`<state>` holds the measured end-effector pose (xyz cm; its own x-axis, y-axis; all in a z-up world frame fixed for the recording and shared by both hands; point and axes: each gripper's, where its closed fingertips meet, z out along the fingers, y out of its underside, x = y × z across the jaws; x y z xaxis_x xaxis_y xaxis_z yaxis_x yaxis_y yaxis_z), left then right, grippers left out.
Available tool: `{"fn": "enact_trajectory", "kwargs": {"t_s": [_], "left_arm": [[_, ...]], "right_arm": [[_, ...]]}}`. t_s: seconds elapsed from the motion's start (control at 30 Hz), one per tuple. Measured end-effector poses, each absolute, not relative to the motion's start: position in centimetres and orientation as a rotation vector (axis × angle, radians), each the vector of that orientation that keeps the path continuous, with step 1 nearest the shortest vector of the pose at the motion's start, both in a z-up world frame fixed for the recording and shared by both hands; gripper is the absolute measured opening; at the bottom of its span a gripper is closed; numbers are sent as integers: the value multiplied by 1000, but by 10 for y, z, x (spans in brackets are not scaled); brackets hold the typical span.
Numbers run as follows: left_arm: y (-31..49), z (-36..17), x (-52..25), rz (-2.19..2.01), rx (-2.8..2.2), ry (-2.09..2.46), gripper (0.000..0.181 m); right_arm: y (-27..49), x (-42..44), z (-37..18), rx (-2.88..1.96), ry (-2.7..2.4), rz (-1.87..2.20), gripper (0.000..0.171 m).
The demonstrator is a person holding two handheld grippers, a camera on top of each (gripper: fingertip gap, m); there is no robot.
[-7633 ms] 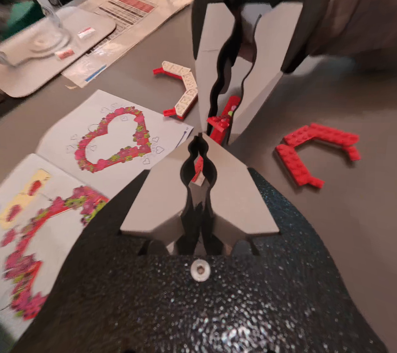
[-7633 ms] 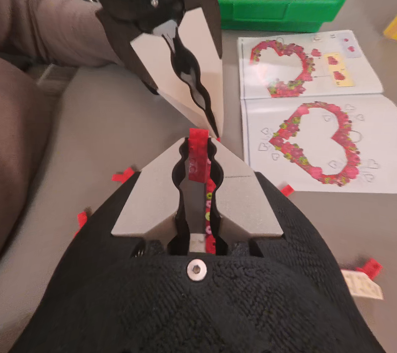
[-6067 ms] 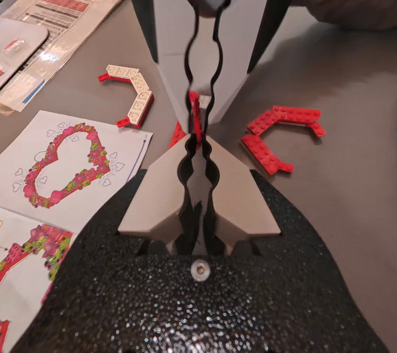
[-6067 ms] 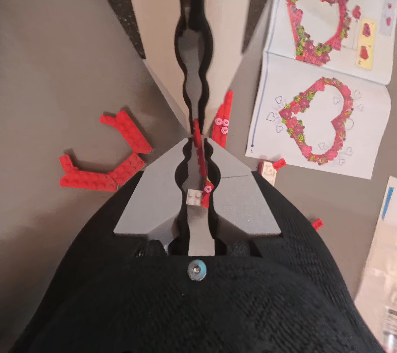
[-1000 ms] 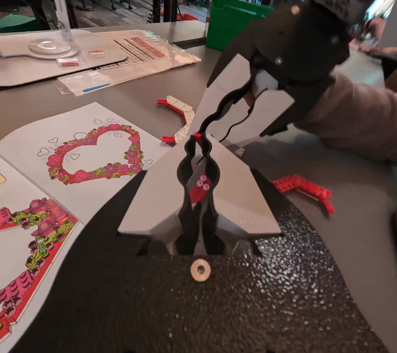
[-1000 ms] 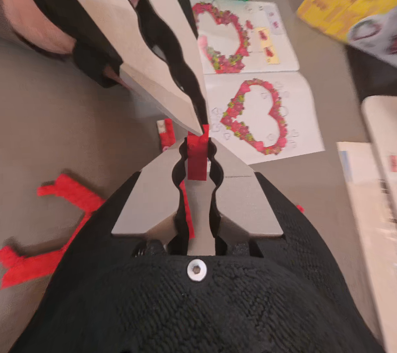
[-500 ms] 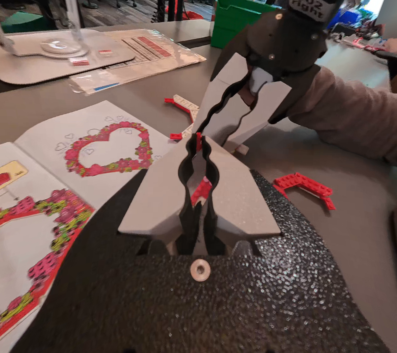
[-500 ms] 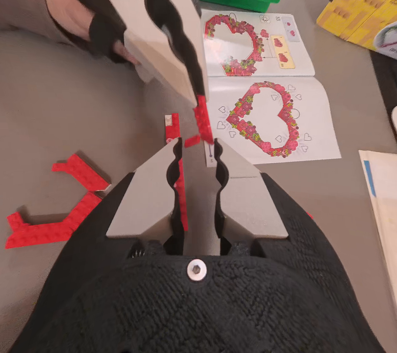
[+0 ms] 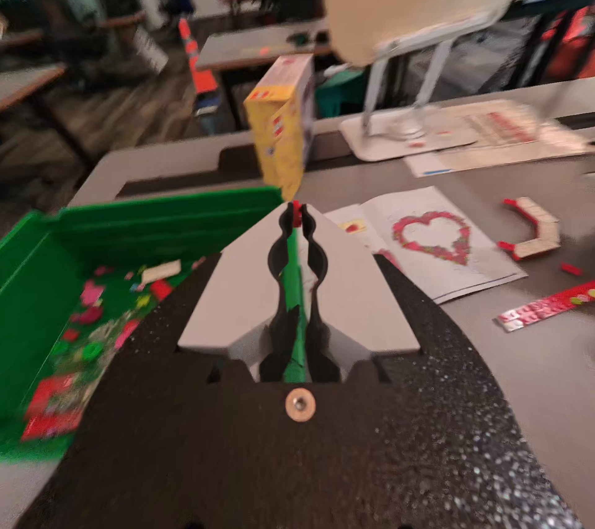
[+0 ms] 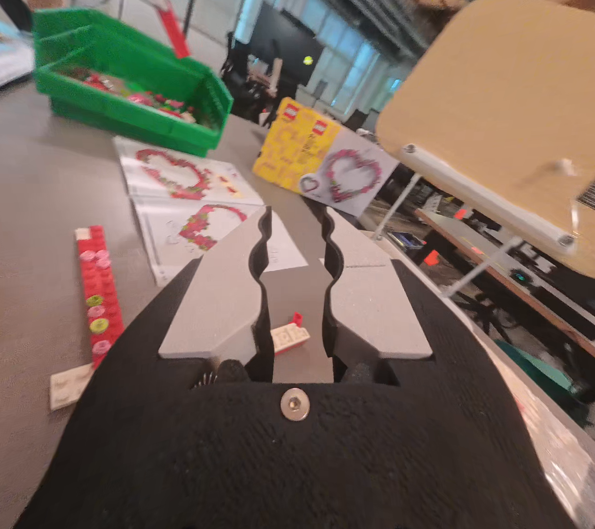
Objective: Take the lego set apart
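Note:
My left gripper [image 9: 297, 211] is shut on a red lego plate [image 9: 296, 217], seen edge-on at its tips, and holds it over the right end of the green bin [image 9: 161, 217]. In the right wrist view the left gripper [image 10: 162, 6] is at top left with the red plate [image 10: 174, 30] hanging above the bin's rim [image 10: 128, 62]. My right gripper [image 10: 296, 217] is open and empty, low over the table. A long red strip with round studs [image 10: 96, 288] lies to its left, and also shows in the left wrist view [image 9: 547, 307].
A small white and red piece [image 10: 289, 336] lies between my right fingers on the table. A white plate [image 10: 69, 384] lies at the lower left. The open booklet [image 10: 180, 178], the yellow box [image 10: 302, 146] and a curved tan and red piece [image 9: 534, 233] are on the table. The grippers' ends are close to 30 cm from one another.
The right gripper opened and let go of the red strip, which now lies on the table. The left gripper pulled a red plate away and swung left over the green bin.

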<state>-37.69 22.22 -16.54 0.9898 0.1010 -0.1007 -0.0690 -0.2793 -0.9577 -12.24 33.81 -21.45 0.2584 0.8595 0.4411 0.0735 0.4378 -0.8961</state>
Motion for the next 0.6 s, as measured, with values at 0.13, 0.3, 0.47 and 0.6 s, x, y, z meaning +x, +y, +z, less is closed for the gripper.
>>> {"fn": "enact_trajectory", "kwargs": {"t_s": [0.13,0.3,0.47,0.6], "left_arm": [[215,-190,-422,140,-2012,-269,52],[230,-175,-373,56,-1930,-108,60],[243,-218,-183,-428,-2056,484,23],[251,-274,-113,-633,-2208,650,15]], "right_arm": [[349,-114,-210,-1027,-1111,700,27],[347,-103,-204,-1009,-1079,729,26],[347,-88,-207,-1026,-1087,775,24],[342,-74,-211,-1032,-1126,802,22]]}}
